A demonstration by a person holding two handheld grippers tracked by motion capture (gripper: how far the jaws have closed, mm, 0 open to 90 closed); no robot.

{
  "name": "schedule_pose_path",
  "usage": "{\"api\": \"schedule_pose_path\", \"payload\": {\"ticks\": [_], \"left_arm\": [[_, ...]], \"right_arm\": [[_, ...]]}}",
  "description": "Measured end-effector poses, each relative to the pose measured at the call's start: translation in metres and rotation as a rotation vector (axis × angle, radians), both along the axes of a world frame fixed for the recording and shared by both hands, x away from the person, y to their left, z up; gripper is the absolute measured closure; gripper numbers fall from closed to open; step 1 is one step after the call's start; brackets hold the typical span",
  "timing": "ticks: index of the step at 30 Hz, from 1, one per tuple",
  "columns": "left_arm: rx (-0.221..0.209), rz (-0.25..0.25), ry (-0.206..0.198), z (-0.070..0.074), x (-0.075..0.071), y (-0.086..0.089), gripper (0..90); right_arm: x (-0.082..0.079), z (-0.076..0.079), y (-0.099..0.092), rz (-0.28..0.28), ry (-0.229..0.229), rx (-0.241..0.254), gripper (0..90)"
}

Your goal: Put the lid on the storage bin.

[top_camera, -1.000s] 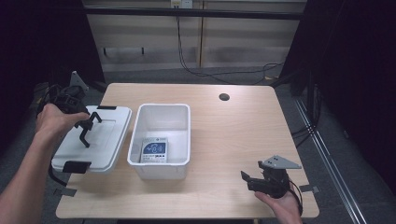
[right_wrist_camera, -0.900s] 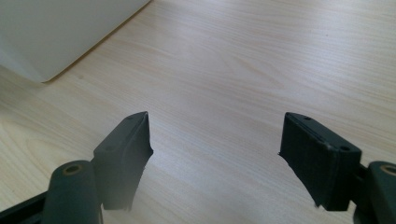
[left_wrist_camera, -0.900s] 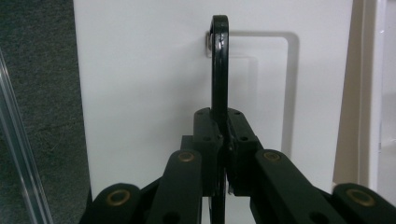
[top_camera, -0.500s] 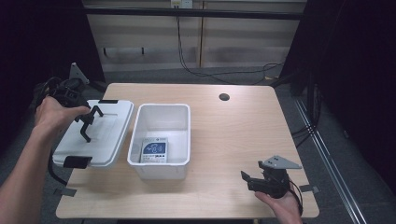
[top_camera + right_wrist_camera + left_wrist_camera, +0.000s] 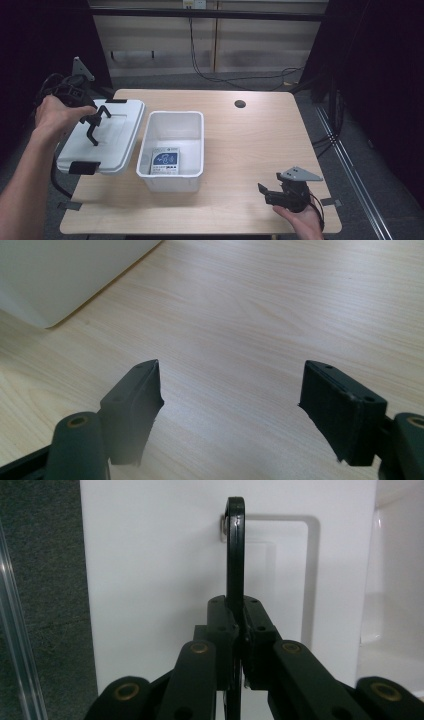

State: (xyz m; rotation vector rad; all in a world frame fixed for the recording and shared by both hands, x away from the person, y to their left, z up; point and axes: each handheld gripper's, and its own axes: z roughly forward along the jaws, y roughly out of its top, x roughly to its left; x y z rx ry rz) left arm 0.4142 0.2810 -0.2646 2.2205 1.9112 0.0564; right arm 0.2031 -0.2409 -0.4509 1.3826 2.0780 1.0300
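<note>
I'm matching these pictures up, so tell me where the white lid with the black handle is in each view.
High view: white lid, left of the bin.
Left gripper view: lid behind jaws shut on its black handle.
Right gripper view: cannot tell.
Shared landmark: the bin.

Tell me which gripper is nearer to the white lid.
Left. The left gripper is clamped on the black handle of the white lid. The right gripper rests open on the table near its front right corner, beyond the bin.

No text can be read; the blue-and-white packet (image 5: pixel 164 162) in the white bin (image 5: pixel 172 183) bears blurred, illegible print.
</note>
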Motion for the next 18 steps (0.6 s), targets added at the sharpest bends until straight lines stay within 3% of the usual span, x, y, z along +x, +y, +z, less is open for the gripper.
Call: {"api": "schedule_pose_path", "payload": {"ticks": [18], "left_arm": [[0.013,-0.064,-0.001,0.014,0.0,-0.049,84.9]], "right_arm": [[0.0,0.0,0.0,0.0,0.002,0.0,23.9]]}}
